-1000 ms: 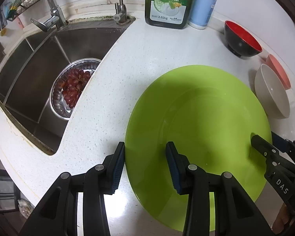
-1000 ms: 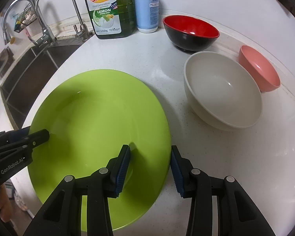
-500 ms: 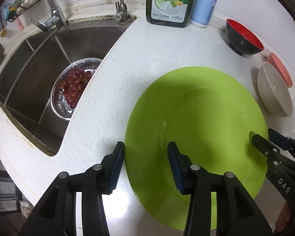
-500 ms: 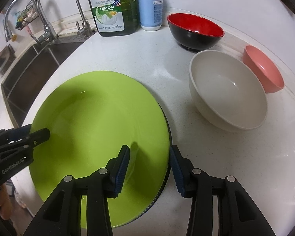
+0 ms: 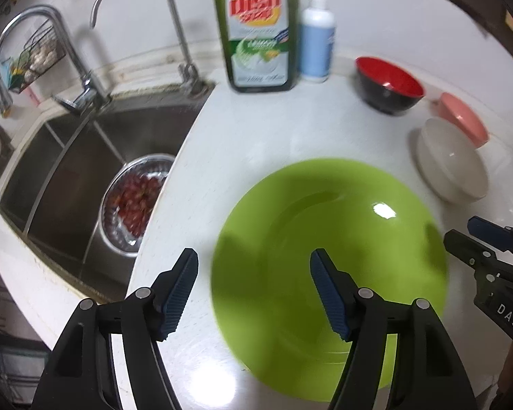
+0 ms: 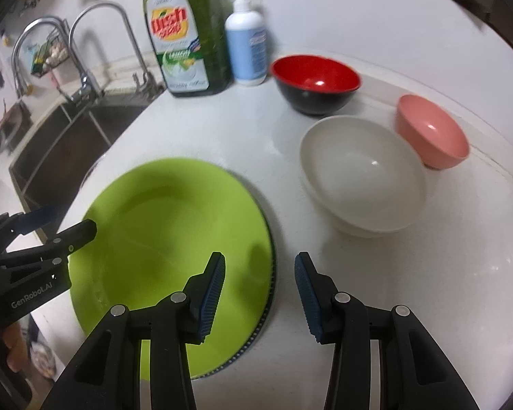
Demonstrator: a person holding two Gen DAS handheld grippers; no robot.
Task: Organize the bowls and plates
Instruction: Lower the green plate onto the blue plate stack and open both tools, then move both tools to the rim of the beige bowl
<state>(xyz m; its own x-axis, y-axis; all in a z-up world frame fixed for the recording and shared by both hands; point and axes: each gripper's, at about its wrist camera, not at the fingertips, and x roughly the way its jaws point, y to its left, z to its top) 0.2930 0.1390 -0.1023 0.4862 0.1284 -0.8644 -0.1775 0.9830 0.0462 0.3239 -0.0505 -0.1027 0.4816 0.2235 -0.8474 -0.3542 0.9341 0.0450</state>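
A lime-green plate (image 5: 328,225) (image 6: 167,225) lies flat on the white counter, stacked on a darker plate whose rim (image 6: 272,263) shows along its right side. My left gripper (image 5: 253,259) (image 6: 51,239) hovers open above the plate's left edge, holding nothing. Over the right edge my right gripper (image 6: 260,263) (image 5: 475,239) is open too. To the right of the plates stand a white bowl (image 6: 362,174) (image 5: 451,160), a pink bowl (image 6: 431,130) (image 5: 461,119) and a red-and-black bowl (image 6: 316,82) (image 5: 388,82), all upright and separate.
A steel sink (image 5: 68,171) lies to the left, with a metal colander of red grapes (image 5: 133,198) in it and two faucets (image 5: 174,27) behind. A dish soap bottle (image 5: 256,34) and a pump bottle (image 5: 316,44) stand by the back wall. The counter's front edge is close.
Both grippers have risen and drawn back from the green plate's rim. The left jaws have opened wider. The plate now rests on the darker plate.
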